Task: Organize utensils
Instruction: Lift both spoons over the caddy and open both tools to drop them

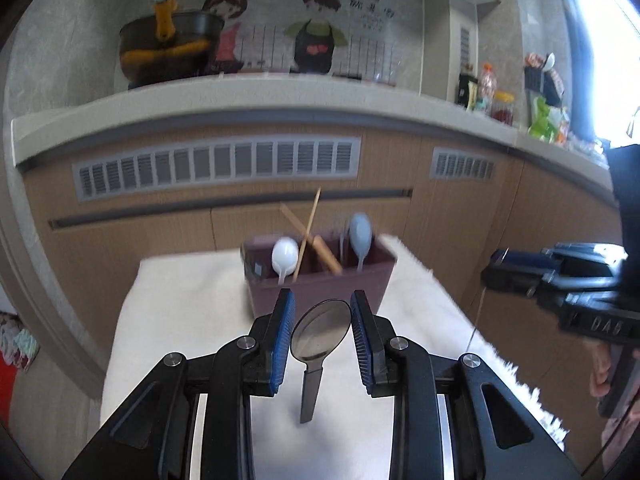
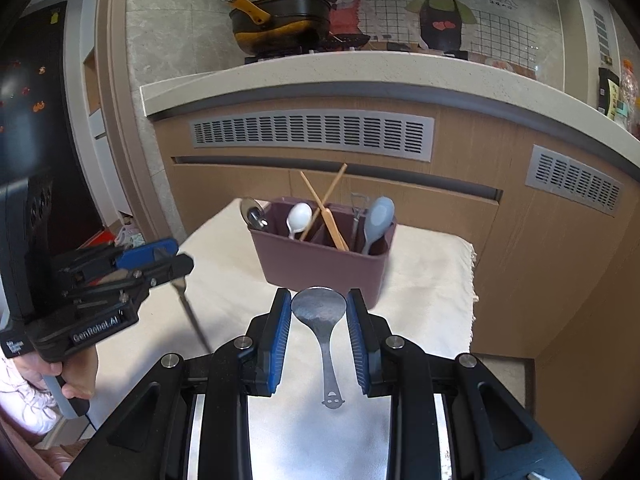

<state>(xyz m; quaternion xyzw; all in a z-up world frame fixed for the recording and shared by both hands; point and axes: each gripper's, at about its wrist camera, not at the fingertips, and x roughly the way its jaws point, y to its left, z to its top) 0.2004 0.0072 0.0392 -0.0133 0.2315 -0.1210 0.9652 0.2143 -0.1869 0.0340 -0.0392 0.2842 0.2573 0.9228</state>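
Note:
My left gripper [image 1: 322, 304] is shut on the bowl of a dark, see-through spoon [image 1: 320, 332]. The spoon's handle hangs down over the white cloth. My right gripper [image 2: 319, 300] is shut on the bowl of a metal spoon [image 2: 320, 312] whose handle, with a smiley end, also hangs down. Just beyond both grippers stands a mauve utensil caddy [image 2: 320, 268]. It holds a white spoon [image 2: 300, 216], crossed wooden chopsticks [image 2: 324, 208], a blue-grey spoon [image 2: 378, 216] and a metal spoon [image 2: 252, 212] at its left end. The left gripper [image 2: 176, 258] shows at the left of the right wrist view, and the right gripper [image 1: 496, 270] at the right of the left wrist view.
The caddy stands on a small table under a white cloth [image 2: 432, 280], with edges close on the left and right. Behind it rise wooden cabinet fronts [image 2: 460, 216] and a counter ledge [image 2: 320, 76] bearing a black and yellow pot [image 2: 280, 20]. A person's hand [image 2: 76, 376] holds the left gripper.

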